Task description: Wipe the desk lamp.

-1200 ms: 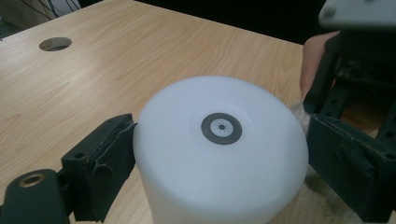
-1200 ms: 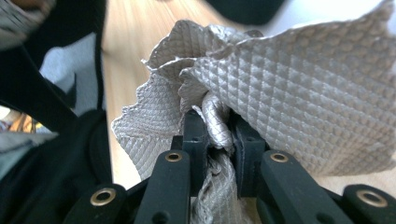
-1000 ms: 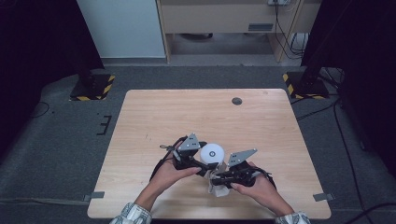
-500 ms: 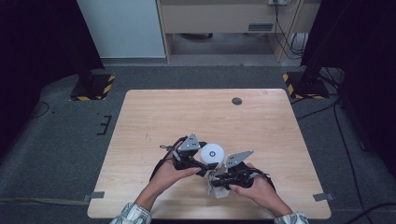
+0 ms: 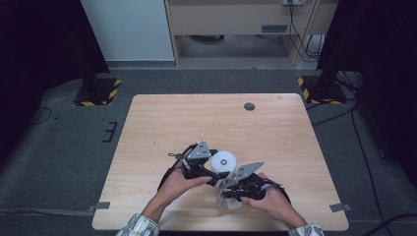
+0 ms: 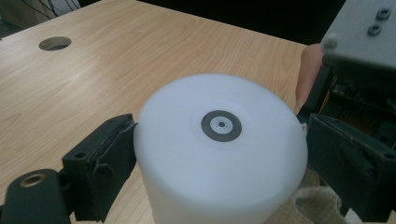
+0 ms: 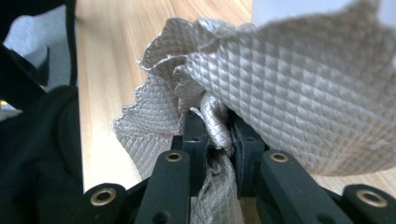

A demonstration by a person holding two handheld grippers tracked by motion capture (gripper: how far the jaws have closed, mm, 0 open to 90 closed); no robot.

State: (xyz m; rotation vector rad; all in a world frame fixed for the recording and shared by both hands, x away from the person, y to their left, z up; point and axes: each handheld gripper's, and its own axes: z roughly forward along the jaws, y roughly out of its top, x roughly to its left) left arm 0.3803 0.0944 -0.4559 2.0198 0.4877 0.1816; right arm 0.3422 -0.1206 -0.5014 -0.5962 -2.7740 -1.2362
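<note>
A white cylinder (image 5: 223, 161) with a small dark ring on its top (image 6: 221, 126) stands near the table's front middle. My left gripper (image 5: 219, 168) is shut on it, and its pads (image 6: 111, 156) press the wall from both sides. My right gripper (image 5: 229, 189) is just right of it, its grey plate (image 6: 359, 42) close by. In the right gripper view the jaws of my right gripper (image 7: 215, 135) pinch a fold of a grey quilted cloth (image 7: 289, 93). The cloth (image 5: 229, 200) bunches on the table under the cylinder's near side.
A round hole (image 5: 249, 106) sits in the wooden table (image 5: 162, 128) at the far right. The person's hands and sleeves come in at the front edge. Yellow-and-black striped stands (image 5: 98, 91) rest on the floor beyond the far corners.
</note>
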